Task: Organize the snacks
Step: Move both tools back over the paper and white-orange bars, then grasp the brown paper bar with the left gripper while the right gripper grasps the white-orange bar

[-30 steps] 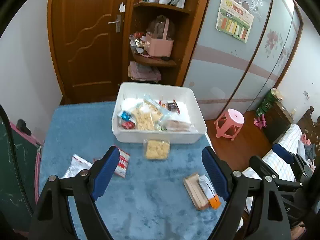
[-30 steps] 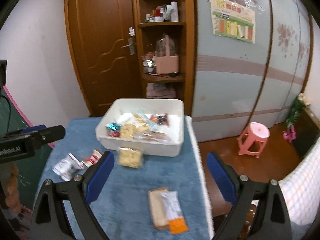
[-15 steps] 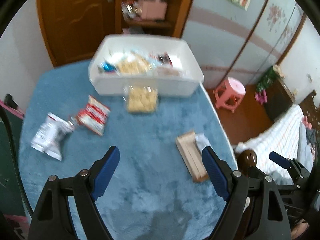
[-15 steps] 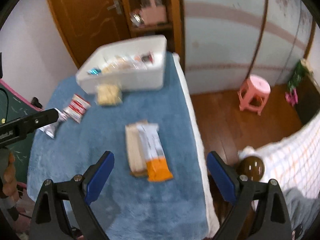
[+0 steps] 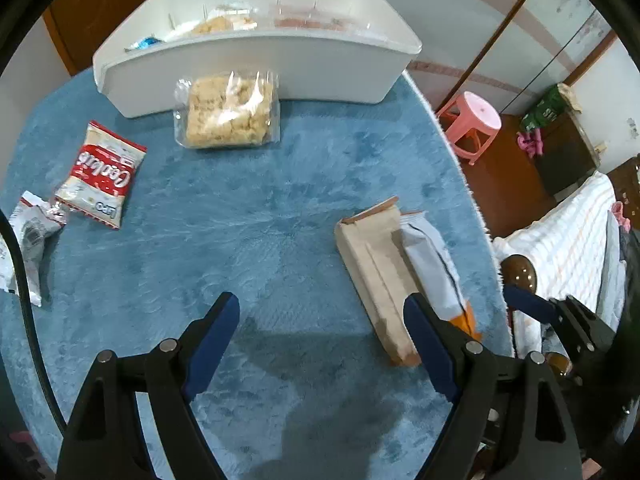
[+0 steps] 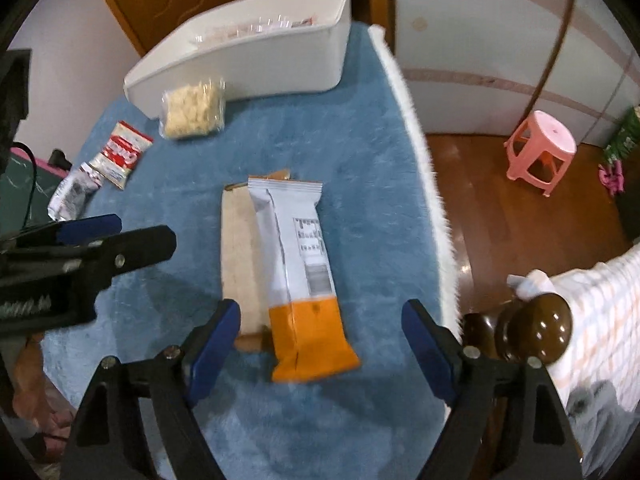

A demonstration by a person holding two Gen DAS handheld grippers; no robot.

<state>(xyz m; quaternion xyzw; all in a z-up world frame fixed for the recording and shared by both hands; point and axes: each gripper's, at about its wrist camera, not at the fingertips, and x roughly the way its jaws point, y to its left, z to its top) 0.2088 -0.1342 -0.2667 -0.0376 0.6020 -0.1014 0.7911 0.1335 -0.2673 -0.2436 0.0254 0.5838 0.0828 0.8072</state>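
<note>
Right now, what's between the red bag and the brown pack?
Nothing: only bare blue rug lies between the red bag and the brown pack, in the left wrist view.

Both grippers dropped toward the blue fuzzy tabletop (image 5: 248,208) and tipped downward; the right gripper (image 6: 320,320), jaws closing, neared the white-and-orange foil snack packet (image 6: 298,264).

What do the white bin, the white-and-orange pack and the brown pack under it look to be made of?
White bin: likely rigid plastic, smooth matte walls. White-and-orange pack: seemingly plastic film, with a crimped end and a back seam. Brown pack: looks like kraft paper, dull and folded; uncertain.
</note>
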